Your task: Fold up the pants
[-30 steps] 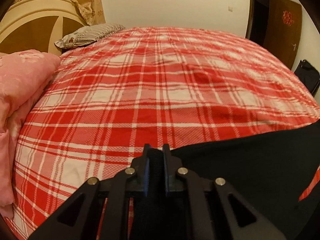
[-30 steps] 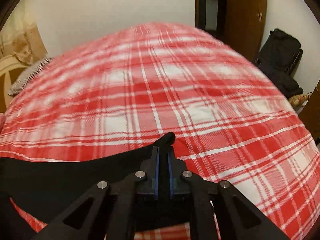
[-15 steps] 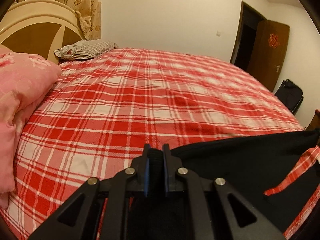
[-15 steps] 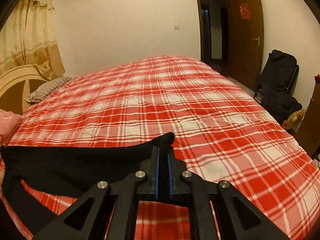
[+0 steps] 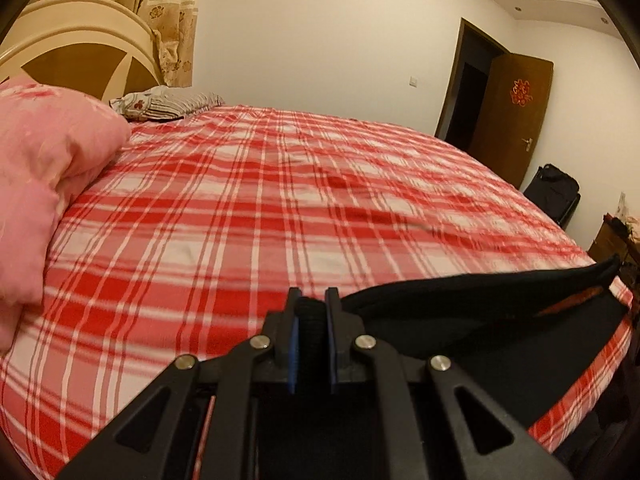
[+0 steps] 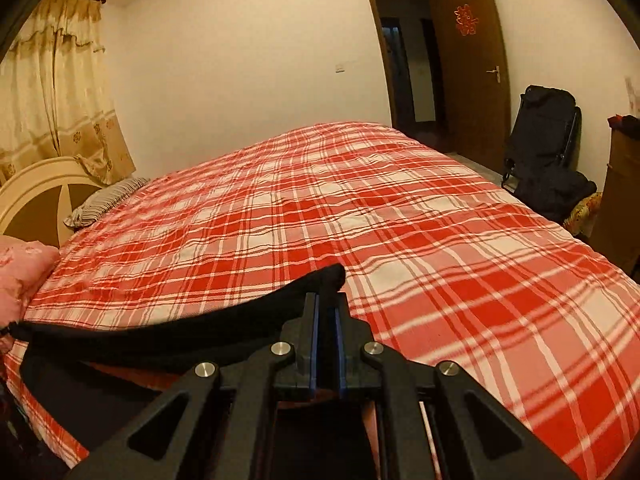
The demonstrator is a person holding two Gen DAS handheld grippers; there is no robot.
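Black pants (image 5: 472,320) hang stretched between my two grippers above the near edge of a bed with a red and white plaid cover (image 5: 280,200). My left gripper (image 5: 312,300) is shut on a bunched black end of the pants, whose edge runs off to the right. In the right wrist view my right gripper (image 6: 327,300) is shut on the other end of the pants (image 6: 160,332), and the cloth runs off to the left and sags below. Most of the pants below both grippers is hidden.
A pink quilt (image 5: 44,184) lies at the bed's left, with a striped pillow (image 5: 168,104) and a cream headboard (image 5: 80,48) behind. A dark open door (image 6: 464,64) and a black bag (image 6: 548,148) stand right of the bed, with a wooden cabinet (image 6: 620,192) further right.
Both grippers have drawn back toward the near edge of the bed with the pants in them. More of the room and walls now shows, and the pants' edge hangs freer above the cover.
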